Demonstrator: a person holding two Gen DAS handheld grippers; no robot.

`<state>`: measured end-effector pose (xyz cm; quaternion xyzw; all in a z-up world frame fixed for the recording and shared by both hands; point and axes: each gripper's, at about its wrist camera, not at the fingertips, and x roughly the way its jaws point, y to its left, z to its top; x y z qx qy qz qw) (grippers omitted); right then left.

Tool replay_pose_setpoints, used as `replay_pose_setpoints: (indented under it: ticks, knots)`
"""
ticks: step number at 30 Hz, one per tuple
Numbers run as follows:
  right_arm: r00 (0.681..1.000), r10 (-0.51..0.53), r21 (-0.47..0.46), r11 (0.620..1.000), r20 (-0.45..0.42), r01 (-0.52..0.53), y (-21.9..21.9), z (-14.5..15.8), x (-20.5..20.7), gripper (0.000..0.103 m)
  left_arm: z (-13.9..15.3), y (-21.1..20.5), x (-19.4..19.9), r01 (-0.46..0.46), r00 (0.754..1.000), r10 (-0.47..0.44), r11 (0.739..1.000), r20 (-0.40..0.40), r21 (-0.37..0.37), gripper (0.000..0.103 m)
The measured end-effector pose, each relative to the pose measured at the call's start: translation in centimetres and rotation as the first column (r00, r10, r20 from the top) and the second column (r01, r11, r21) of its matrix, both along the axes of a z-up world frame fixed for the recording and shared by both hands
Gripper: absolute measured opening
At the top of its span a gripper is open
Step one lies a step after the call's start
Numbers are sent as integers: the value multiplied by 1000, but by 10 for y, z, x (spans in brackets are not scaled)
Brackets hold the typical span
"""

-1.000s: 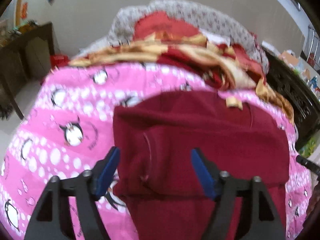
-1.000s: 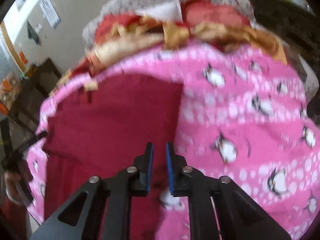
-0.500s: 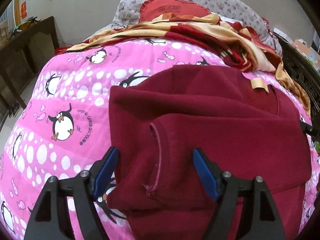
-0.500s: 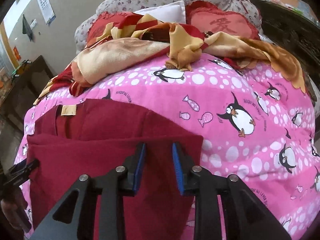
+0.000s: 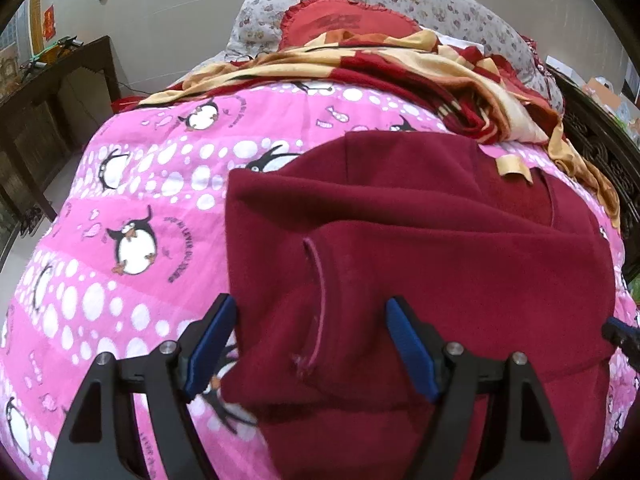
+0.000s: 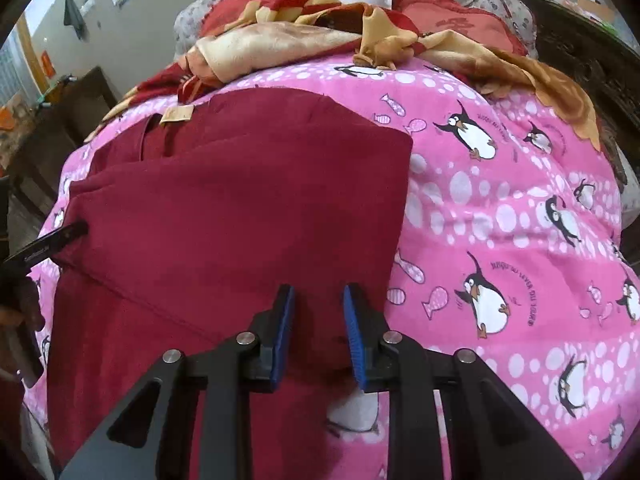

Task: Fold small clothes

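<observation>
Bedspread point(image 5: 132, 184), pink with penguins, carries the garment point(image 5: 440, 264): dark red fleece, lying partly folded on the near half, a heaped blanket point(image 5: 420, 68) beyond it. Fabric looks thick, soft and light; likely grippy rather than slick, nothing fragile, but stacked layers will sag and slide if lifted by one ply. Best holds seem the near edge and corners, pinching all layers. Cuff point(image 5: 316, 300) lies across the top fold. Left gripper point(image 5: 310, 344) stands wide apart astride that cuff, not pressing. Right gripper point(image 6: 319, 330), jaws narrowly apart, hangs over the near right edge, clamping nothing.
</observation>
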<state>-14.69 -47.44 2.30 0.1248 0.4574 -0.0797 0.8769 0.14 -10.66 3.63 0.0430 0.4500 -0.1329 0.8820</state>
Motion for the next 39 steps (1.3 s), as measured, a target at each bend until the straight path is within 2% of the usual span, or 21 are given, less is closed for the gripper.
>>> replay_pose_setpoints:
  ticks: [5,7,9,12,15,16,17,22,25,30,36,39]
  knots:
    - [998,-43,-14,999,47,44,1,24,-13,57,14,12,-13,-8,1000,8,1000,13,-15,81]
    - [996,-71,0,998,47,71,-1,24,-19,68,19,16,-19,-7,1000,7,1000,22,-16,81]
    - [995,-102,21,995,15,101,-6,15,-21,72,24,19,-27,-2,999,2,1000,33,-8,81]
    - [993,-113,57,992,-42,115,-10,-4,-19,73,29,24,-38,5,999,-5,1000,39,-8,81]
    - [995,-100,72,992,3,100,-15,-12,-24,65,34,32,-51,21,999,-20,999,34,-30,81]
    - [994,-109,101,989,14,107,-18,-10,-28,59,37,36,-58,30,999,-28,999,32,-38,81]
    - [993,-117,123,986,23,113,-20,-9,-30,58,39,39,-65,37,999,-36,998,30,-47,81]
    - [981,-185,145,974,48,177,-22,5,-43,58,41,56,-98,71,997,-70,992,11,-104,81]
    - [980,-188,110,977,67,180,-17,16,-56,58,39,63,-114,85,996,-86,992,-13,-96,81]
    - [979,-194,153,971,62,183,-23,23,-65,61,36,71,-134,76,997,-78,994,-18,-83,81]
    - [988,-149,217,966,32,139,-11,17,-77,61,31,76,-157,74,996,-79,993,-47,-95,81]
    - [993,-116,206,973,28,108,-5,21,-89,64,25,74,-167,88,994,-92,994,-60,-72,81]
